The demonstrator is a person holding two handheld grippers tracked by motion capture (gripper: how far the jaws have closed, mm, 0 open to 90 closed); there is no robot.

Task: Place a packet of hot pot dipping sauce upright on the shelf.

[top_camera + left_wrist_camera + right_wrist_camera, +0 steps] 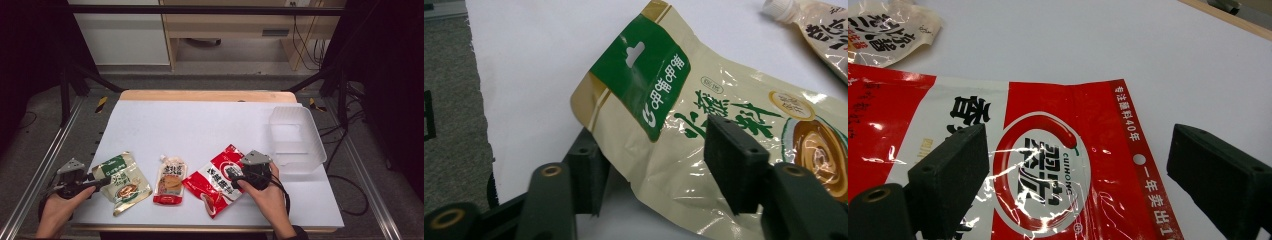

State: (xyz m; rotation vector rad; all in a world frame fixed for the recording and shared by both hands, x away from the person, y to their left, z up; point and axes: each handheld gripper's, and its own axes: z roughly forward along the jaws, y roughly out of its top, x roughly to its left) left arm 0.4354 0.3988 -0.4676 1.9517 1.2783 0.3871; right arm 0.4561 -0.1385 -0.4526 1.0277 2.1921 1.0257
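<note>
**Ana:** While both hands rest at the near edge of the white table (200,120), what is the left gripper (98,181) up to?

**Ben:** It sits at about eight o'clock on the table, at the left edge of the green-and-cream pouch (121,182). In the left gripper view that pouch (704,150) has its corner lifted off the table, with one black jaw under the edge and the other over the printed face. The jaws stand about half wide; I cannot tell whether the pads actually press on the film.

**Ana:** And the right gripper (239,175)?

**Ben:** It is at roughly five o'clock, over the upper right end of the red pouch (216,181). In the right gripper view the jaws stand wide, one over the white part of the print, the other beyond the red pouch's (1048,165) edge over bare table. The packet lies flat below them, not pinched.

**Ana:** What lies between the two?

**Ben:** A small spouted pouch (170,181) at six o'clock, just beside the red one and near the green one. Its white cap (780,9) shows at one o'clock in the left gripper view.

**Ana:** Anything else?

**Ben:** A clear plastic bin (296,141) at three o'clock, just beyond the right hand (267,200). The left hand (60,210) comes in at seven o'clock.
</note>
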